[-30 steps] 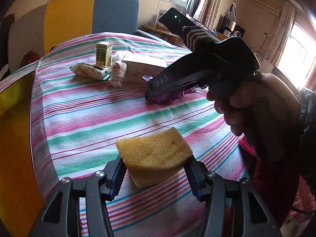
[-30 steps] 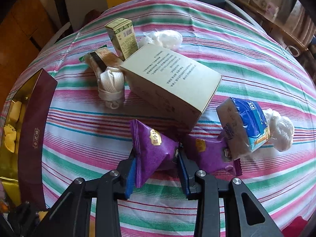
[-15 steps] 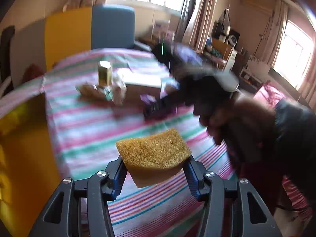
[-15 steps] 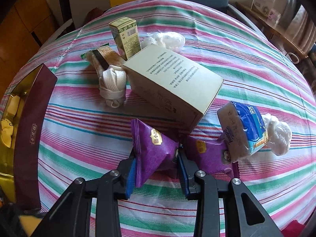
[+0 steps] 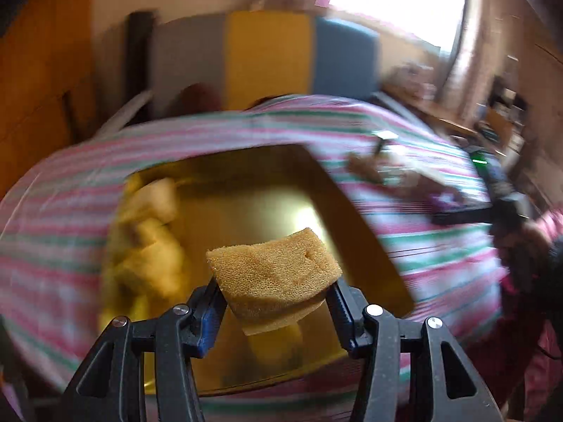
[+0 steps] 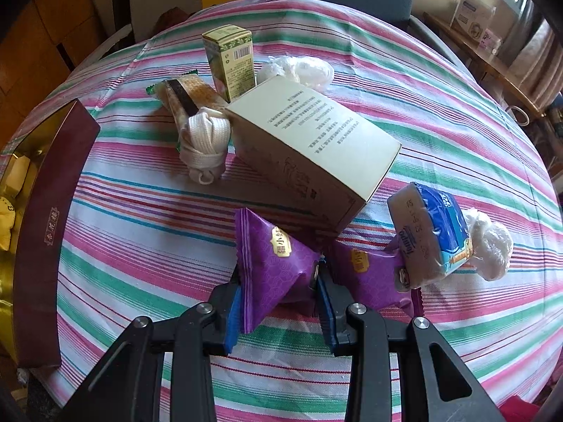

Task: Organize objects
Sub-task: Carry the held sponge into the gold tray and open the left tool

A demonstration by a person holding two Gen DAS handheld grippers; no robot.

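We see a pink, green and white striped tablecloth (image 6: 140, 218) covering the tabletop. Beyond its far edge stands a chair back (image 5: 267, 52) in grey, yellow and blue panels. A bright window (image 5: 397, 3) lies past the far right corner. Wooden panelling (image 6: 31, 49) runs along the left side, and a wooden shelf (image 6: 492, 66) carrying small boxes sits off the right edge.
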